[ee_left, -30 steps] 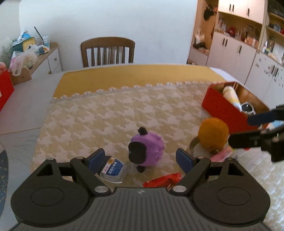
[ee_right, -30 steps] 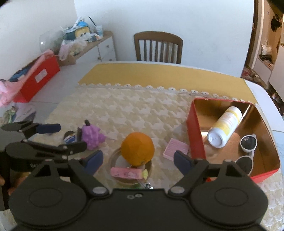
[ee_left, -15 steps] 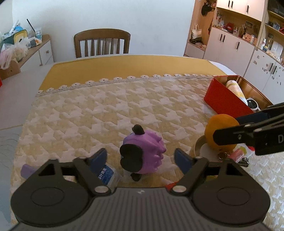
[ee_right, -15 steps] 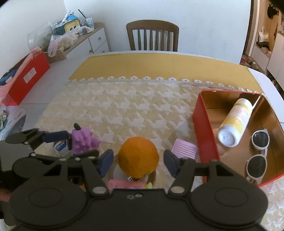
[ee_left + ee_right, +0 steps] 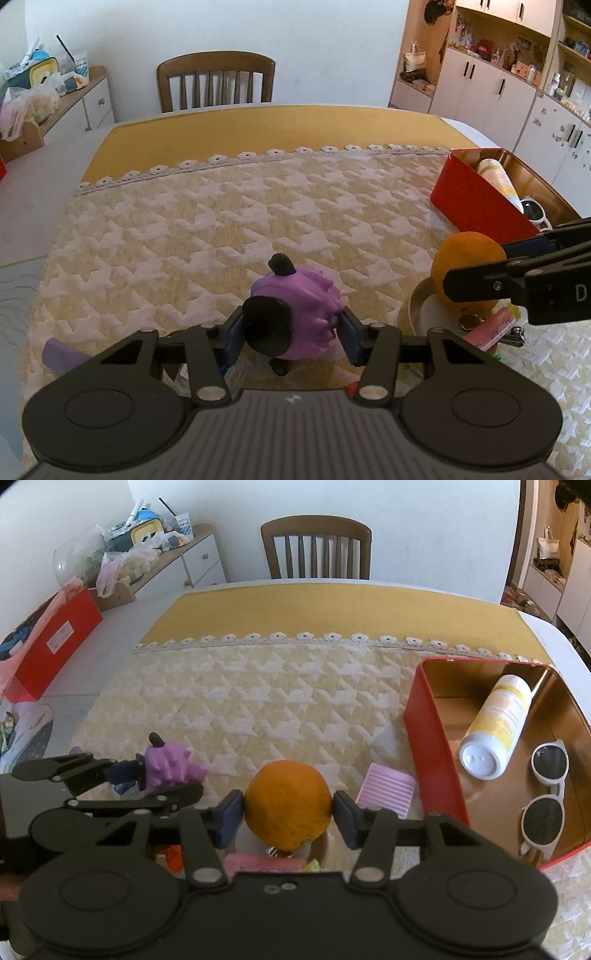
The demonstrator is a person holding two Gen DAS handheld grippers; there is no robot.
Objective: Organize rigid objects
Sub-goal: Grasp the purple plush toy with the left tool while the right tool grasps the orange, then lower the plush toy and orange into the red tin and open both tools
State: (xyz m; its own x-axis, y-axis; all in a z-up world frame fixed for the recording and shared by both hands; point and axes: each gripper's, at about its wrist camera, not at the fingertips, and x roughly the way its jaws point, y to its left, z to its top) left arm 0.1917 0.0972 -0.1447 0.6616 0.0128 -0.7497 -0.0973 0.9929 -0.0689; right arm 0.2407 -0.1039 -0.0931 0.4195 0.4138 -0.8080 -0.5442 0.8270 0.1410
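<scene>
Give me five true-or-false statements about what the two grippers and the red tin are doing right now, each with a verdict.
1. The left gripper has its fingers closed on the purple toy. True.
2. The right gripper is closing on the pink ridged pad. False: its fingers flank the orange; the pink ridged pad lies untouched on the cloth beside the red tin.
3. The red tin holds a white and yellow bottle lying on its side. True.
4. The white sunglasses sit on the tablecloth outside the tin. False: the white sunglasses lie inside the tin.
5. The orange is inside the red tin. False: it sits over a small dish beside it.
</scene>
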